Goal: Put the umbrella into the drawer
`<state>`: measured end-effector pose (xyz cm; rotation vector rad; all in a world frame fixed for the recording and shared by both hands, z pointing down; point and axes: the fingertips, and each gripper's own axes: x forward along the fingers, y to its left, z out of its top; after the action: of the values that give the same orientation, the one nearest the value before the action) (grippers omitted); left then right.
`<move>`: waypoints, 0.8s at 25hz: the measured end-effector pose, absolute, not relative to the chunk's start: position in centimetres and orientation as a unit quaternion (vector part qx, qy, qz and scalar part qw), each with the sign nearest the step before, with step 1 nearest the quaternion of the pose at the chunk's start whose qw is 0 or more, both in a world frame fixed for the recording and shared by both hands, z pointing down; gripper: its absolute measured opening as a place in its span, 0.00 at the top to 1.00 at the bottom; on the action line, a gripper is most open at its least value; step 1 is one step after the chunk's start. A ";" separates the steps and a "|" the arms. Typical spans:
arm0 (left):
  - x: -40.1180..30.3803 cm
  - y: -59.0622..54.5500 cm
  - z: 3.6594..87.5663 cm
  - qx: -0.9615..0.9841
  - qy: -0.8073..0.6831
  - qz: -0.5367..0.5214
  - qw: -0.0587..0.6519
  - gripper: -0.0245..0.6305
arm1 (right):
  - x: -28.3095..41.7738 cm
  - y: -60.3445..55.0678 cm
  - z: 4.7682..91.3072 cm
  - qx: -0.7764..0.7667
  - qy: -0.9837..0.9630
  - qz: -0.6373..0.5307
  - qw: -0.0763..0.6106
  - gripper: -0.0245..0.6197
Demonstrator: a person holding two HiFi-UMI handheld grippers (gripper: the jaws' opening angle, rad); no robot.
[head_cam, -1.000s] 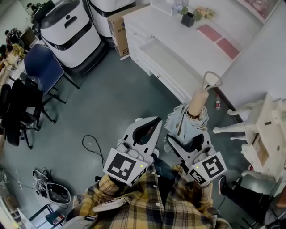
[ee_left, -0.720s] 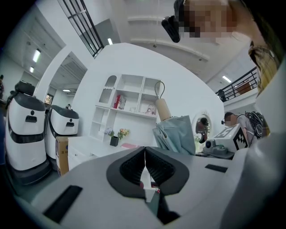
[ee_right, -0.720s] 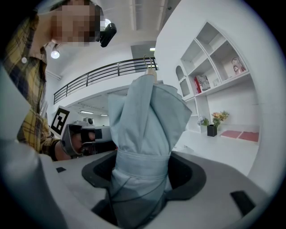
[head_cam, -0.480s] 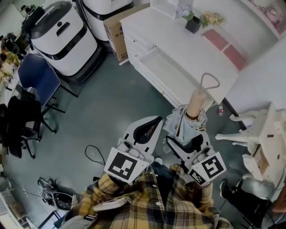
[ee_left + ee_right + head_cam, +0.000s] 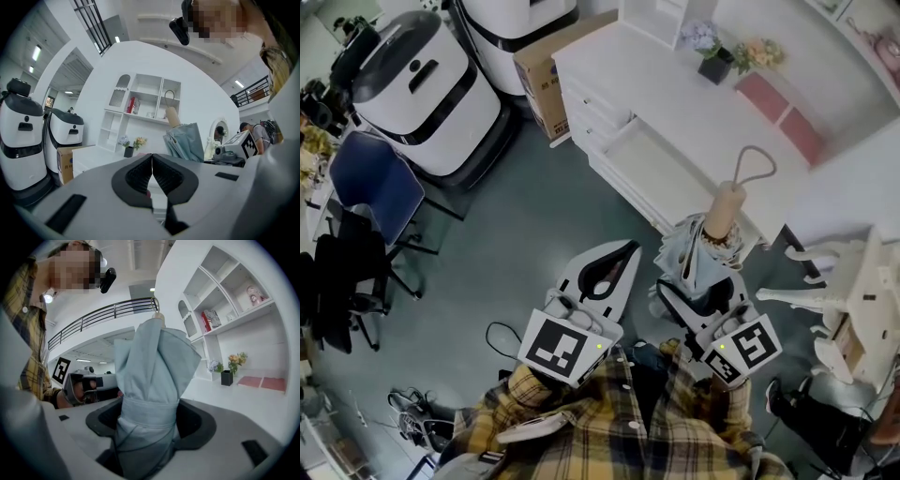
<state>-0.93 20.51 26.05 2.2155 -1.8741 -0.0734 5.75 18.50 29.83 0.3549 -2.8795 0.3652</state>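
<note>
The umbrella (image 5: pixel 701 258), folded and pale blue-grey, stands upright in the right hand-held gripper (image 5: pixel 698 292), with its light wooden handle (image 5: pixel 724 210) and a thin loop strap pointing up. In the right gripper view the two jaws press against either side of the bundled fabric (image 5: pixel 150 380), just below the band that wraps it. The left hand-held gripper (image 5: pixel 623 255) is beside it and apart from it, over the grey floor (image 5: pixel 534 216). The left gripper view shows this gripper's jaws brought together at the tips with nothing between them. Ahead of both grippers stands a white dresser whose tabletop (image 5: pixel 675 94) carries two small pots of flowers (image 5: pixel 717 56) and two pink mats (image 5: pixel 778 103). One drawer (image 5: pixel 661 173) of the dresser is pulled out, its white inside showing. The umbrella is outside the drawer, near its closer end. To the left of the dresser are a cardboard box (image 5: pixel 539 66), two white machines (image 5: pixel 422 84) and a blue chair (image 5: pixel 375 183).
</note>
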 end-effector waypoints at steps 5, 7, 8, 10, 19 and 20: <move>-2.6 19.5 26.7 0.765 -0.632 -0.015 0.125 0.93 | 4.8 17.1 30.3 0.146 -0.974 0.136 0.106 0.45; -3.1 19.5 27.0 0.764 -0.631 -0.012 0.133 0.93 | 4.5 16.8 30.6 0.153 -0.973 0.139 0.106 0.45; -3.4 19.4 27.2 0.764 -0.631 -0.011 0.136 0.93 | 4.3 16.6 30.7 0.156 -0.972 0.141 0.106 0.45; -3.9 19.2 27.3 0.764 -0.630 -0.012 0.137 0.93 | 4.1 16.3 30.9 0.160 -0.970 0.144 0.109 0.45; -5.0 17.1 28.9 0.764 -0.628 -0.006 0.151 0.93 | 4.3 13.3 32.4 0.175 -0.965 0.157 0.118 0.45; -5.2 16.6 29.0 0.765 -0.626 -0.005 0.150 0.93 | 4.0 12.9 32.5 0.175 -0.965 0.156 0.119 0.45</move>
<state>-5.24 16.62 28.97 2.1978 -1.8001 -0.0151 4.03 12.87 32.46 0.5129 -2.8204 0.4549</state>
